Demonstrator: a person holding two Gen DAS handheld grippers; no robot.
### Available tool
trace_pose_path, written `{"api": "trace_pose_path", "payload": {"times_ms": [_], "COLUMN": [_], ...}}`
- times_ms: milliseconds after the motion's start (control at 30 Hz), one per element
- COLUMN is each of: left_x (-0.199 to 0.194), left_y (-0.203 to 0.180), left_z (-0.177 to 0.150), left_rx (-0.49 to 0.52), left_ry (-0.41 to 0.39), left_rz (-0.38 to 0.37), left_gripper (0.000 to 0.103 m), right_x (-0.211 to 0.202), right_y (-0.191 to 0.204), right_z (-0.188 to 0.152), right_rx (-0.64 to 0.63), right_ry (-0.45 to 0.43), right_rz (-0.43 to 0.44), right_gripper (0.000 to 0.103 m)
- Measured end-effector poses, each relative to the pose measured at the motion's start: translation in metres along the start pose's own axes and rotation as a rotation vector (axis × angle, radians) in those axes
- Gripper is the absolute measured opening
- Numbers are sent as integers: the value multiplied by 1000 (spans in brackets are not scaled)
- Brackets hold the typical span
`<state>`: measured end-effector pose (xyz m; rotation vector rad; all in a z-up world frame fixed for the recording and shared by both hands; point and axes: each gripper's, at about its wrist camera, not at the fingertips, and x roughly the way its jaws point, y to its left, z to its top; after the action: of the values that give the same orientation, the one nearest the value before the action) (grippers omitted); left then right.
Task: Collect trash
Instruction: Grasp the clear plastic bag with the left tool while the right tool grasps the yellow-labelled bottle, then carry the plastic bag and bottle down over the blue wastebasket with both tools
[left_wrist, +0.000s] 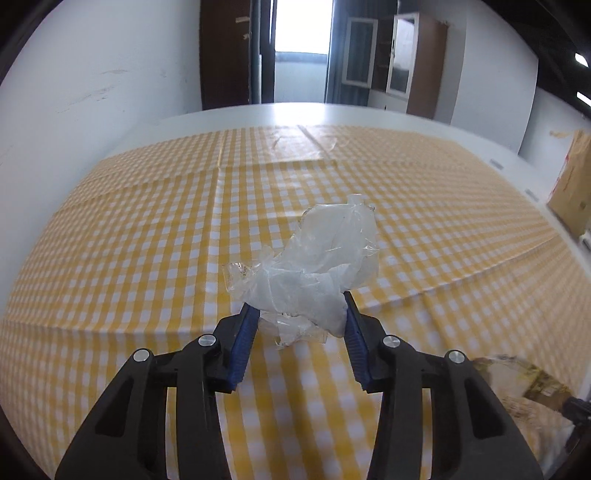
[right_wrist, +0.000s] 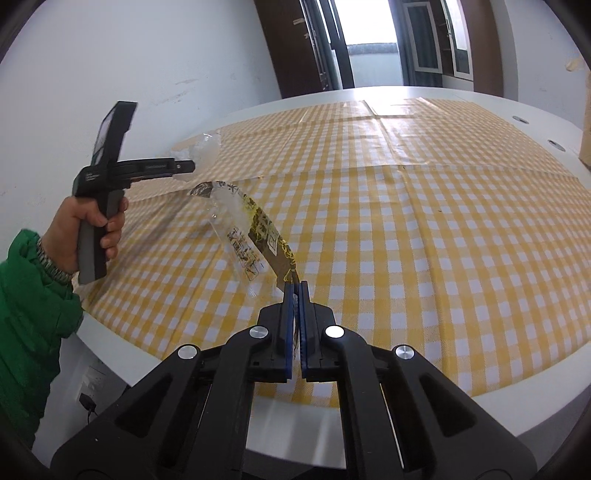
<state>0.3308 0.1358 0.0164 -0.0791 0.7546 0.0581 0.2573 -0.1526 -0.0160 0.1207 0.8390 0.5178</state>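
The crumpled wrapper (left_wrist: 314, 273) is thin clear plastic film, cloudy where it bunches and glossy along its creases. The printed packet (right_wrist: 255, 236) is also clear, shiny plastic with yellow and black print. The cloth (left_wrist: 147, 240) on the tabletop (right_wrist: 288, 421) looks like smooth checked oilcloth, faintly shiny, though blur leaves that unsure. The tongs (right_wrist: 294, 291) are matt black plastic with ribbed blue pads (left_wrist: 245, 332) and bright metal rivets. The sleeve (right_wrist: 29, 317) is green quilted fabric.

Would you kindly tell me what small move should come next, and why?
Probably lift both pieces clear of the checked tablecloth: the left tongs pinch the crumpled clear plastic, and the right tongs are shut on the printed wrapper.
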Motion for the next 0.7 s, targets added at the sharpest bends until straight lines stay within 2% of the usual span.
{"api": "trace_pose_path", "payload": {"times_ms": [200, 333, 533, 700], "left_x": [-85, -134, -183, -209], "left_y": [-13, -19, -30, -39], "left_z": [-44, -78, -134, -173], "left_rx": [-44, -38, -44, -30], "left_ry": [-81, -131, -148, -162], "left_rz": [-89, -114, -186, -204], "left_gripper": [44, 44, 44, 44], "right_x": [-24, -40, -69, -89], "right_y": [10, 15, 29, 45], "right_z": [-19, -35, -65, -89], "right_rx": [-21, -30, -53, -85], "right_ry": [-30, -50, -64, -60], "right_rz": [19, 20, 49, 67], "right_gripper": [2, 2, 2, 2]}}
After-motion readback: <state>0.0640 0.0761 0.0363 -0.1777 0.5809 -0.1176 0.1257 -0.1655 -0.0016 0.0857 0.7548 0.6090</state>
